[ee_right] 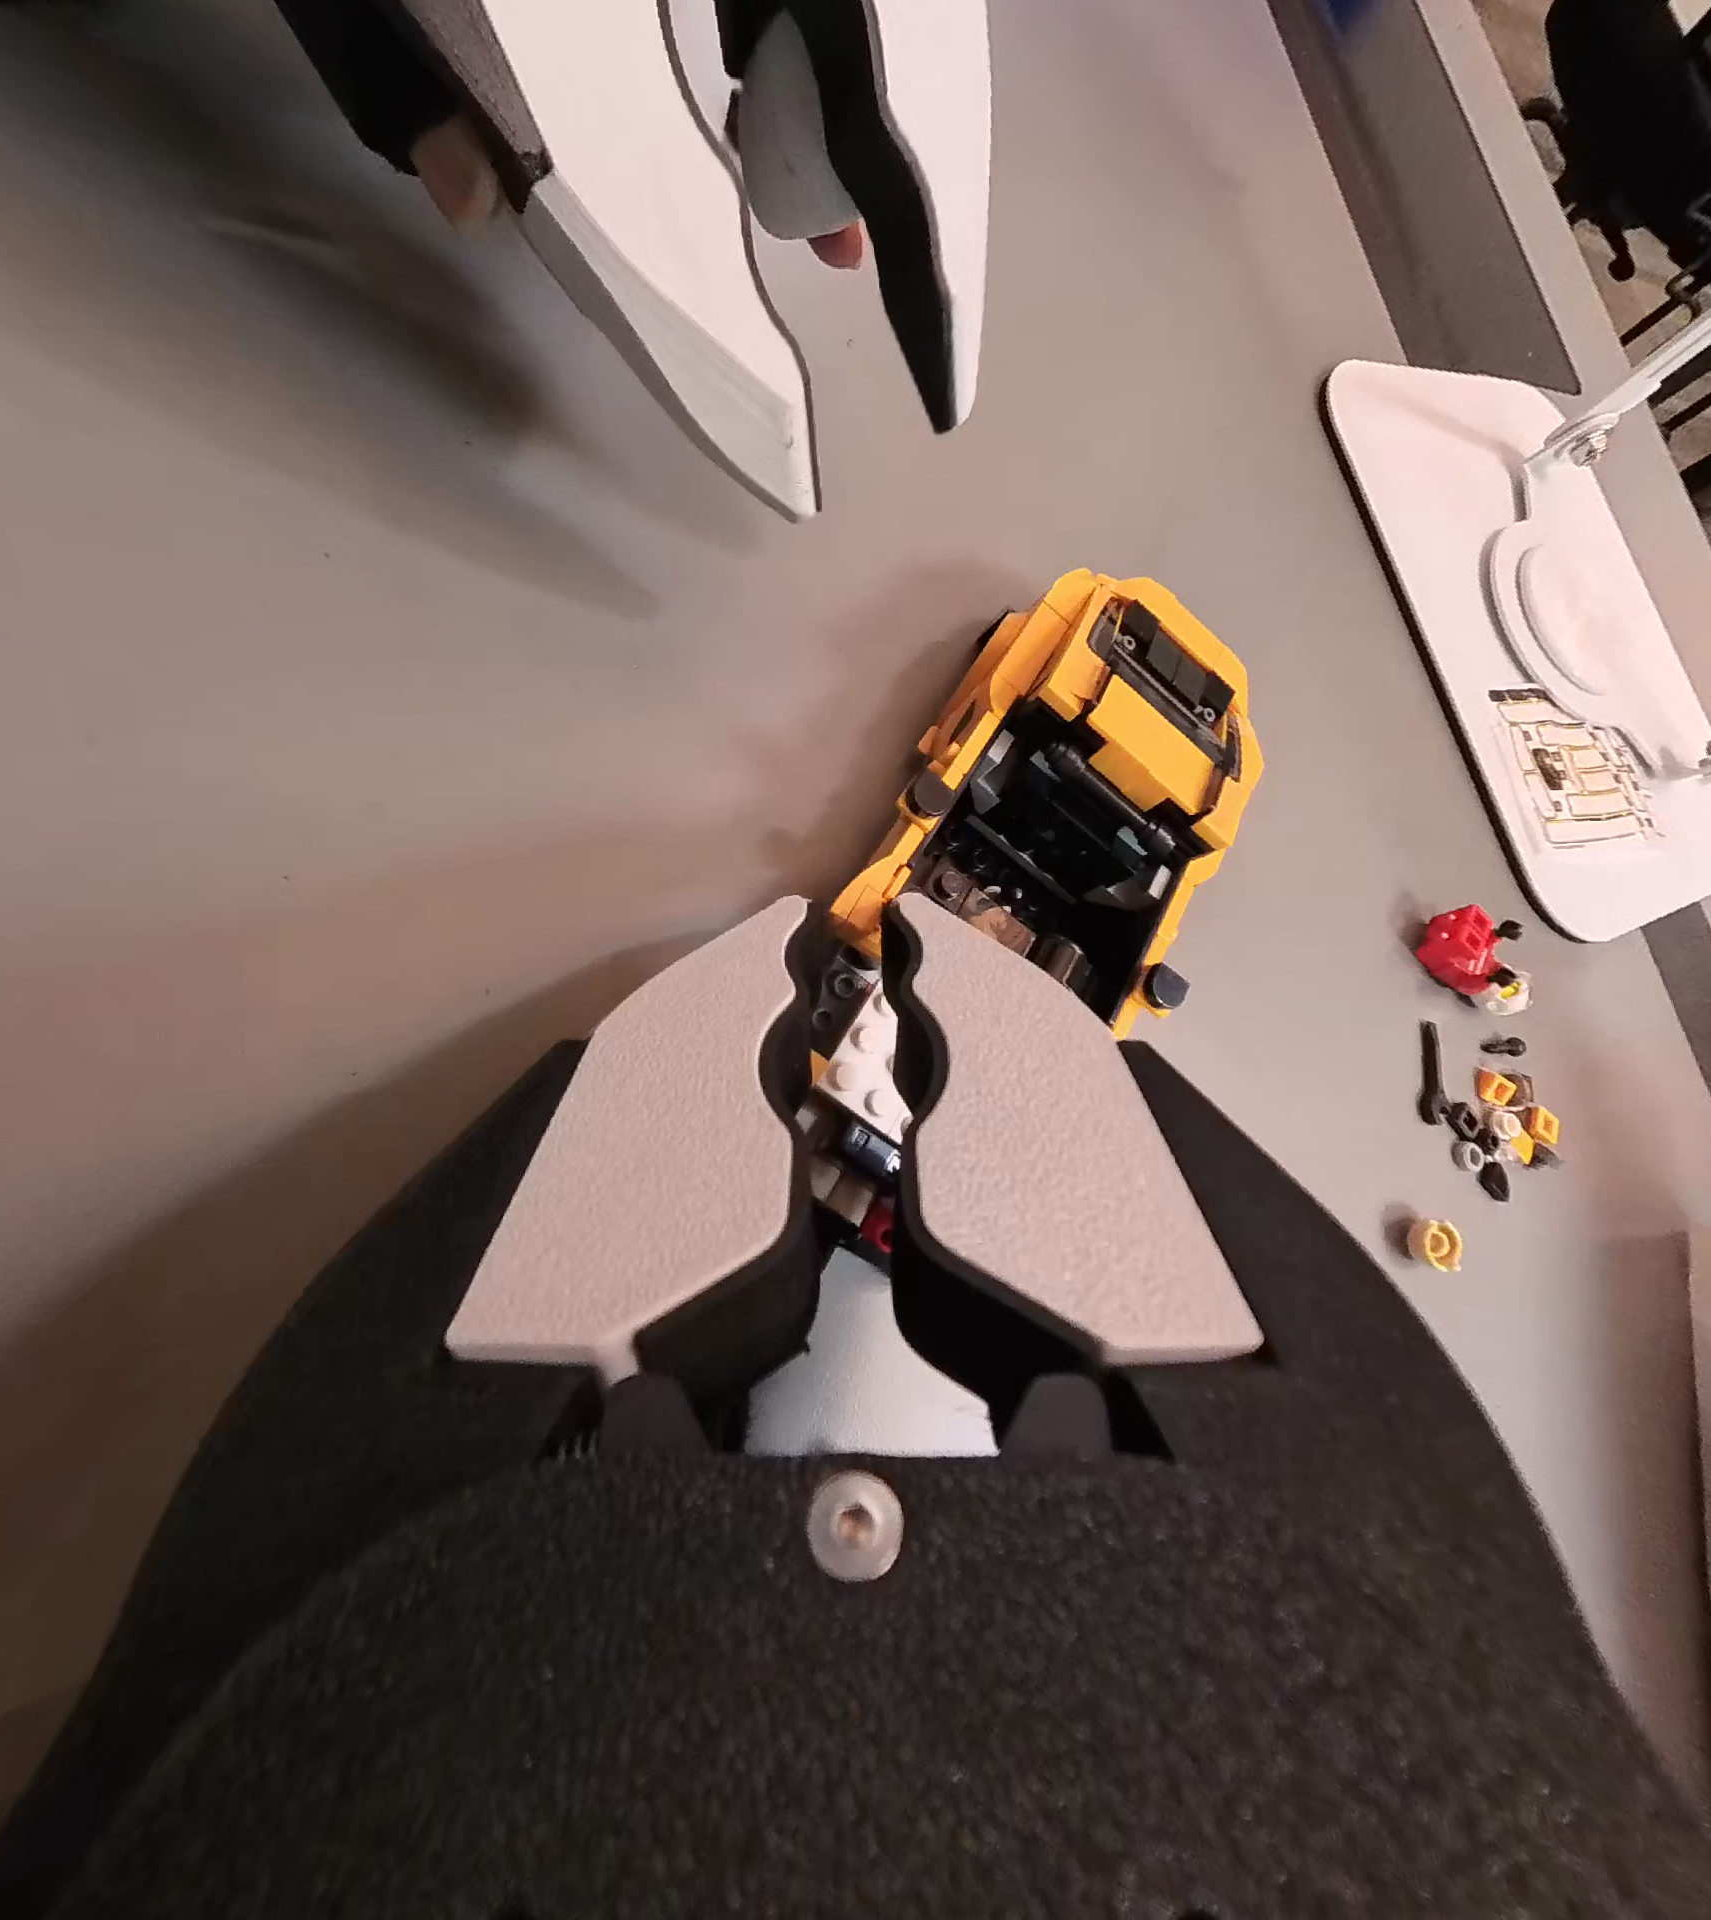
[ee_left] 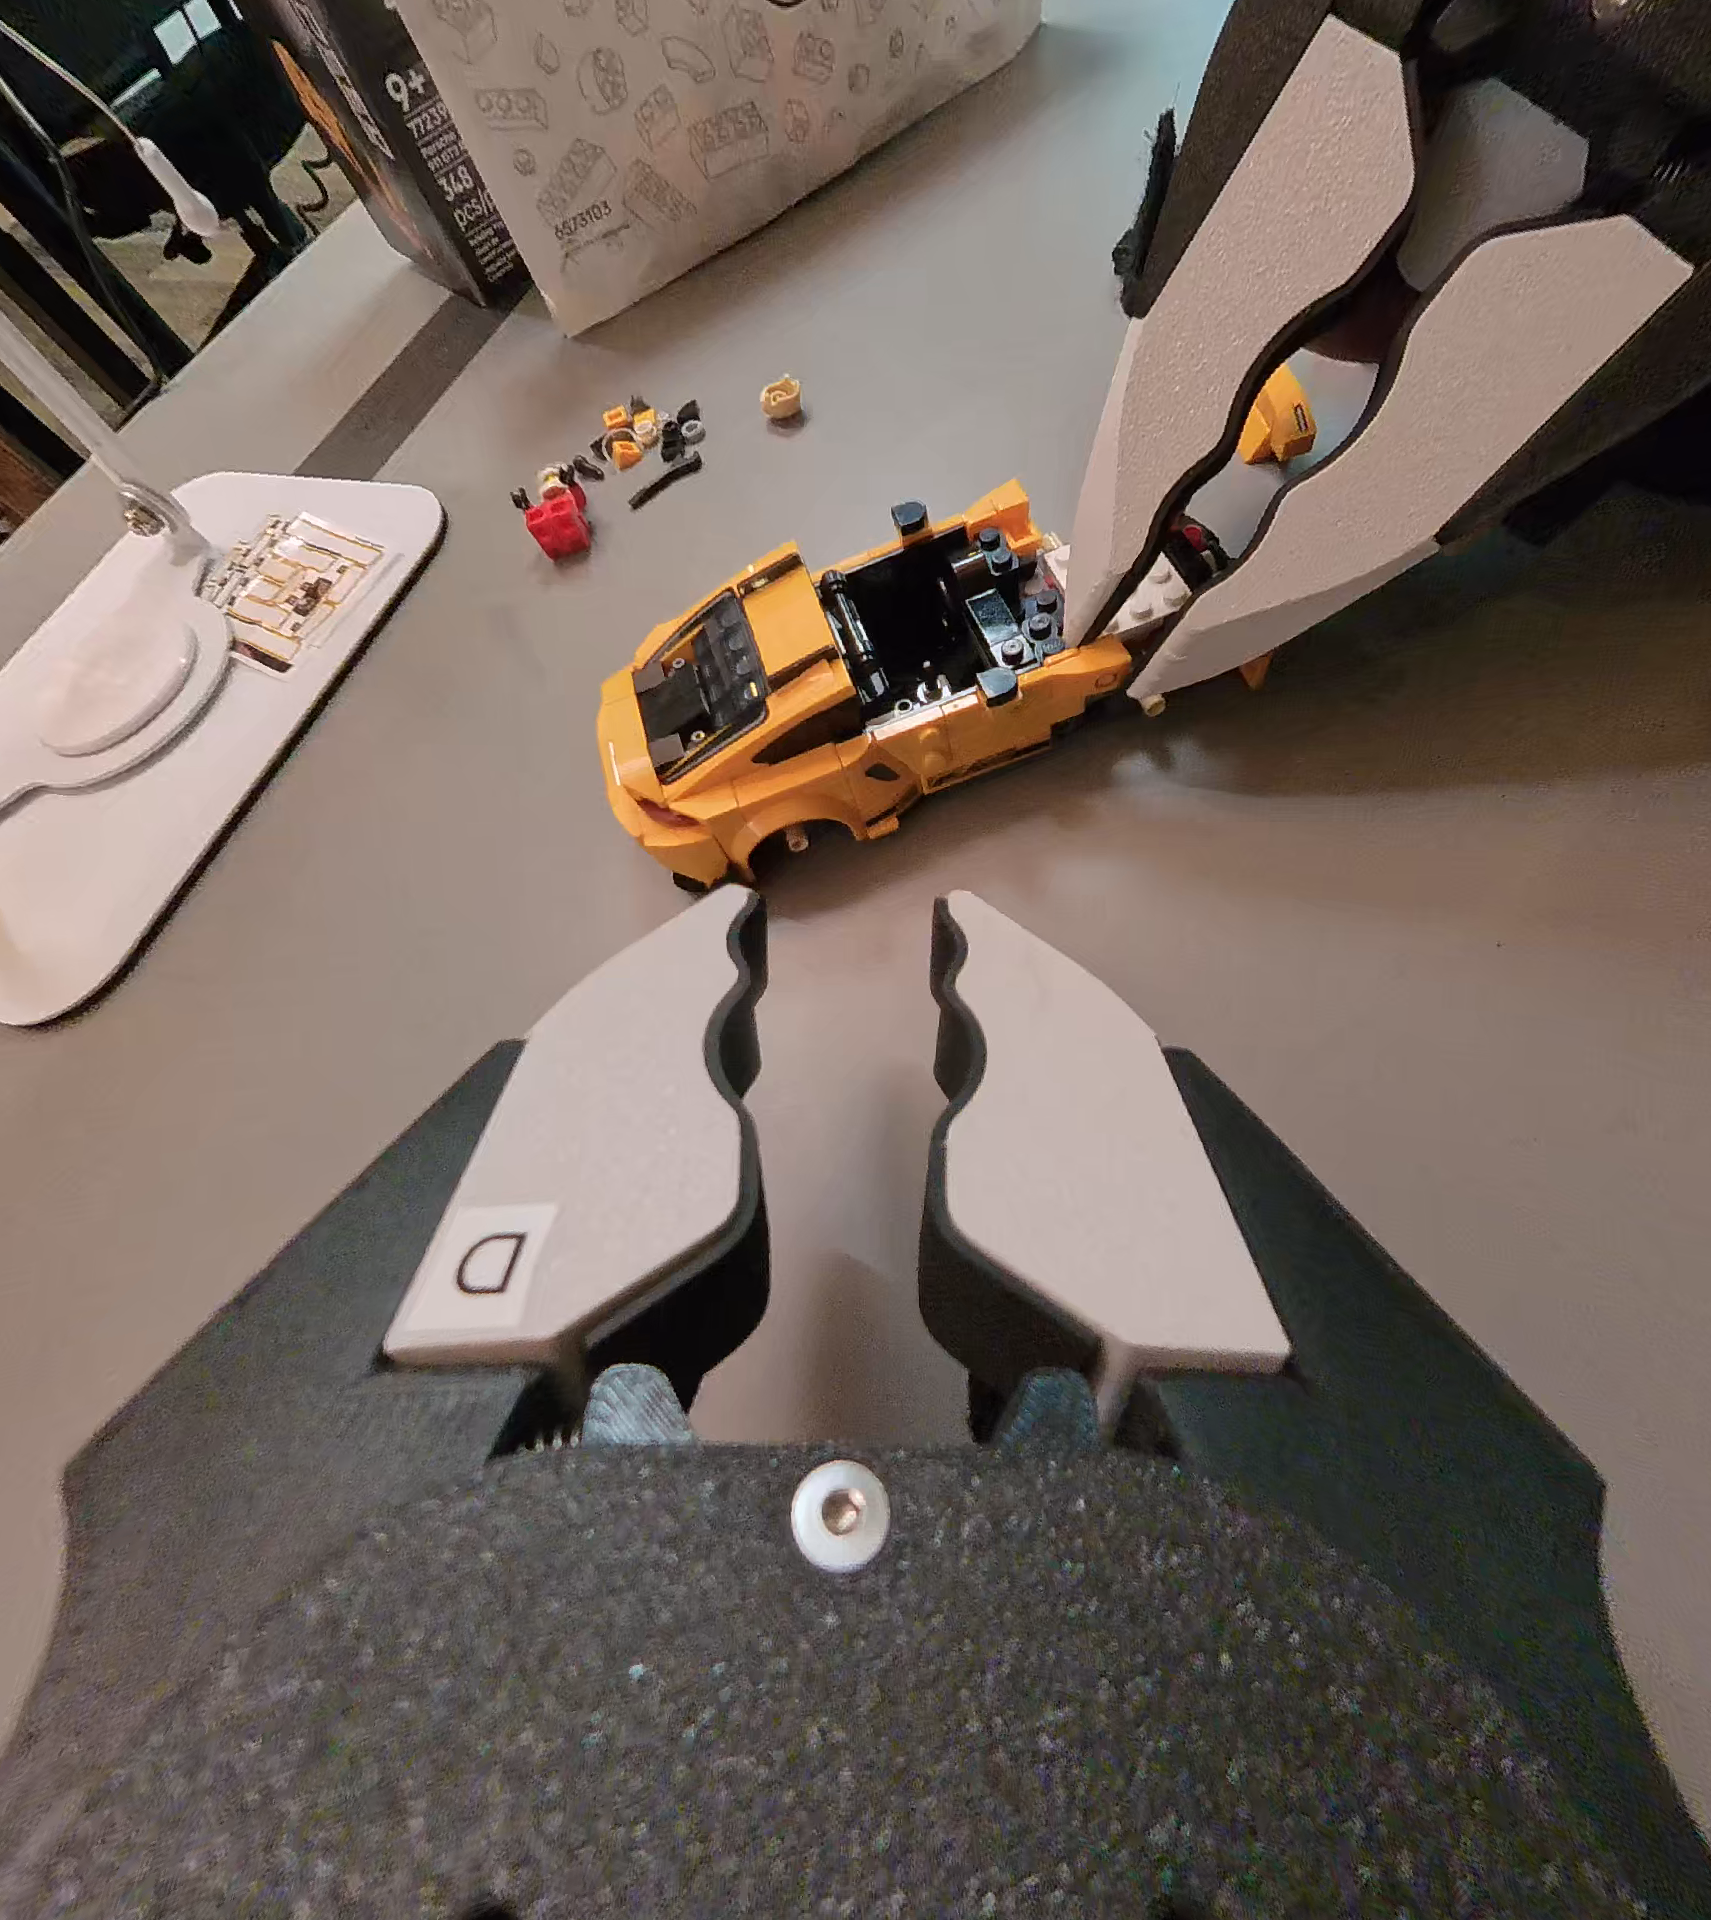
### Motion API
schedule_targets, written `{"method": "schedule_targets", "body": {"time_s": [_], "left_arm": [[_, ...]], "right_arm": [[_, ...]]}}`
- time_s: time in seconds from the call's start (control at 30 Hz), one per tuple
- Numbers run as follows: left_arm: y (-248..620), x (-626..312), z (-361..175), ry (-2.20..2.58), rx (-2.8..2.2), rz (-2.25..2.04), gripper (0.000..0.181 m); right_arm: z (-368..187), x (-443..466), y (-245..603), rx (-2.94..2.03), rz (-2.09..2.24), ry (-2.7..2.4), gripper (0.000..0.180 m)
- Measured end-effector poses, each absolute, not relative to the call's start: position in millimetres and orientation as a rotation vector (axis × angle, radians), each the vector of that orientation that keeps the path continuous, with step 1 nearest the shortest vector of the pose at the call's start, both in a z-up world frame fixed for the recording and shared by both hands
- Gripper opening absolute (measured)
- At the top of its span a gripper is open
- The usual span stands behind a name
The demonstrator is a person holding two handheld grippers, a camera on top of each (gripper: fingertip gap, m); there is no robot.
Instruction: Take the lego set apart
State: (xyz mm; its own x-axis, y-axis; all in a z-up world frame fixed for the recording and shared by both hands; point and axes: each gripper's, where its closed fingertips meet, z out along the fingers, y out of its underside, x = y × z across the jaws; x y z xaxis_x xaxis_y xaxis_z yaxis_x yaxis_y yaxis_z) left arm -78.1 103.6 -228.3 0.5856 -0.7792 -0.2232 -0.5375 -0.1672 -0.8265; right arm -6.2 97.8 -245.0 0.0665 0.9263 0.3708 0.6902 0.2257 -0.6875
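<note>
The yellow lego car point(ee_left: 830, 707) sits on the grey table with its roof off and its black interior open. It also shows in the right wrist view point(ee_right: 1090, 790). My right gripper point(ee_right: 846, 925) is shut on the car's near end, with a white studded plate point(ee_right: 866, 1049) between its fingers. It shows at the car's right end in the left wrist view point(ee_left: 1116, 649). My left gripper point(ee_left: 851, 914) is open and empty, just short of the car's other end. In the right wrist view it point(ee_right: 872, 457) hangs beyond the car.
Small loose pieces point(ee_left: 638, 442), a red piece point(ee_left: 560, 525) and a tan round piece point(ee_left: 783, 400) lie behind the car. A yellow part point(ee_left: 1277, 416) lies behind my right gripper. A white stand base point(ee_left: 155, 727) with a sticker sheet, a black box point(ee_left: 435, 156) and a paper bag point(ee_left: 726, 156) border the area. The gap from one gripper's tips to the other's is roughly 8 cm. About 15 cm separates my right fingertips from the tan round piece point(ee_left: 783, 400). My right wrist view point(ee_right: 1429, 1238) looks at it from another angle.
</note>
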Motion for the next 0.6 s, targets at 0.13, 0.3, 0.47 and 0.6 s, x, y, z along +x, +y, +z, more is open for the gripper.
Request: {"method": "schedule_targets", "body": {"time_s": [0.13,0.3,0.47,0.6], "left_arm": [[109,-83,-218,1.011,-1.812,-0.286,0.026],[136,-100,-156,0.681,-1.663,-0.334,0.006],[172,-127,-99,0.499,-1.510,-0.172,0.000],[207,-143,-57,0.371,-1.450,-0.115,0.000]], "right_arm": [[-245,-7,99,-1.525,0.358,-1.670,0.010],[-231,-11,103,-1.488,0.386,-1.590,0.016],[-202,-10,113,-1.437,0.447,-1.417,0.016],[-189,-5,123,-1.431,0.469,-1.313,0.016]]}}
